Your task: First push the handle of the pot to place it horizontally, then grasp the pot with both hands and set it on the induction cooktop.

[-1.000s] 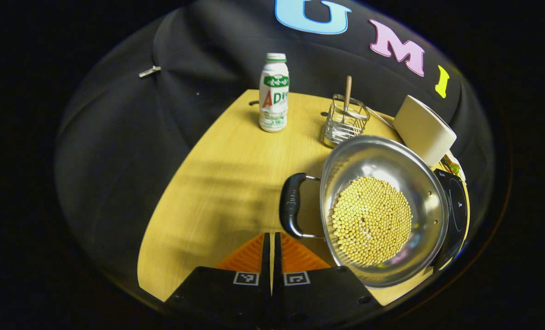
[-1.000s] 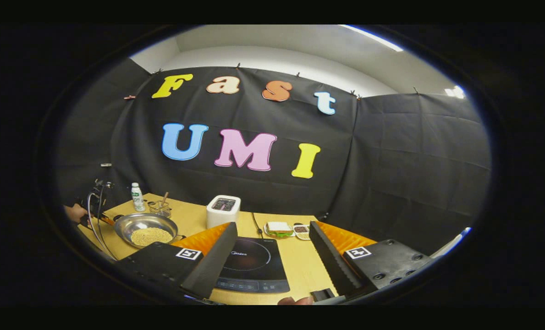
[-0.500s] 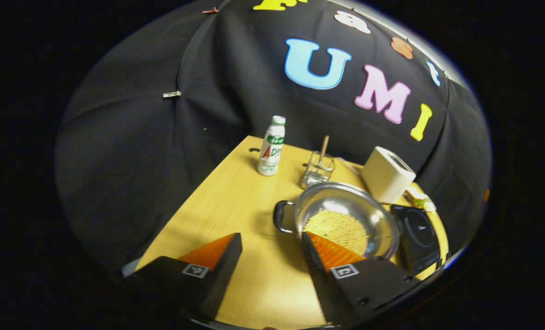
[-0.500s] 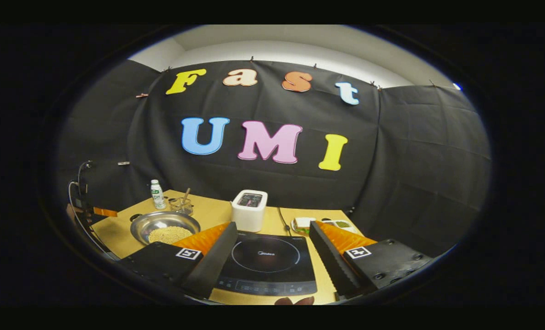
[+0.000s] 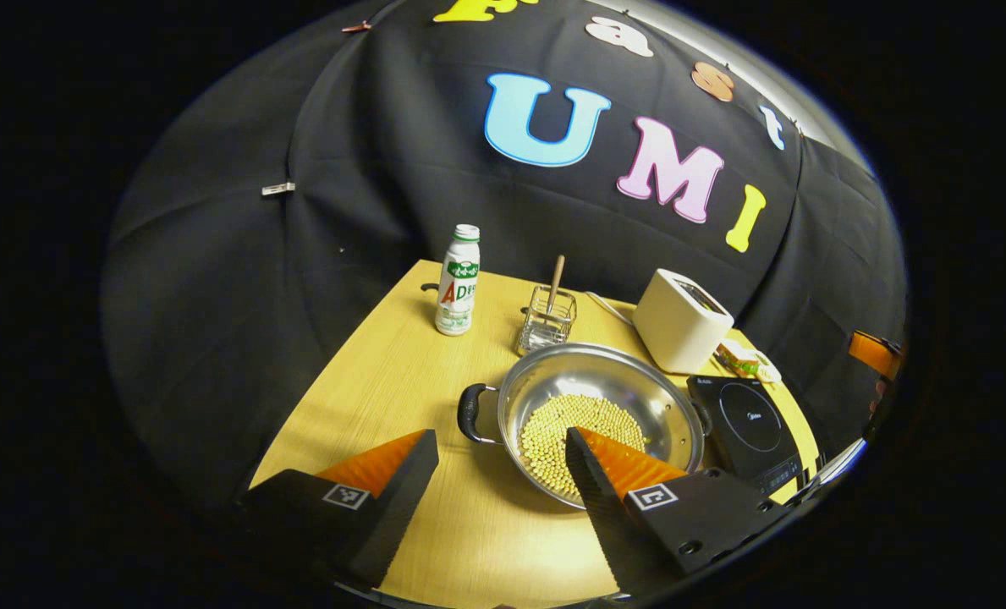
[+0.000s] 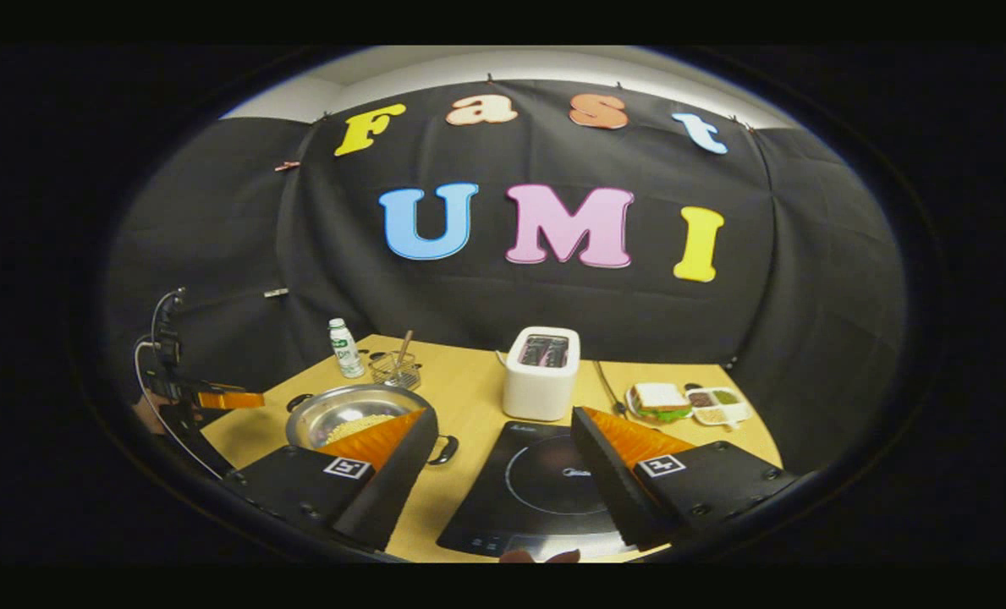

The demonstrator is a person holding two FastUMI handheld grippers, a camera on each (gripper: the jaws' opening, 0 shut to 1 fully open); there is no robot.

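left claw [image 5: 503, 474]: black body, square tag markers, screws | right claw [image 6: 498, 461]: same

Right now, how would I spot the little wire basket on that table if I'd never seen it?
Start at the white toaster near the table's back edge. Between it and the milk bottle, just behind the steel pot, stands the wire basket. It alone is see-through mesh, with a wooden stick poking up.

I see a silver pot [image 5: 597, 397] holding pale yellow beans [image 5: 574, 423], its handle [image 5: 469, 413] black, on a yellow wood-grain worktop [image 5: 384, 381]; black cooktop [image 6: 545, 486], white toaster [image 6: 541, 372].
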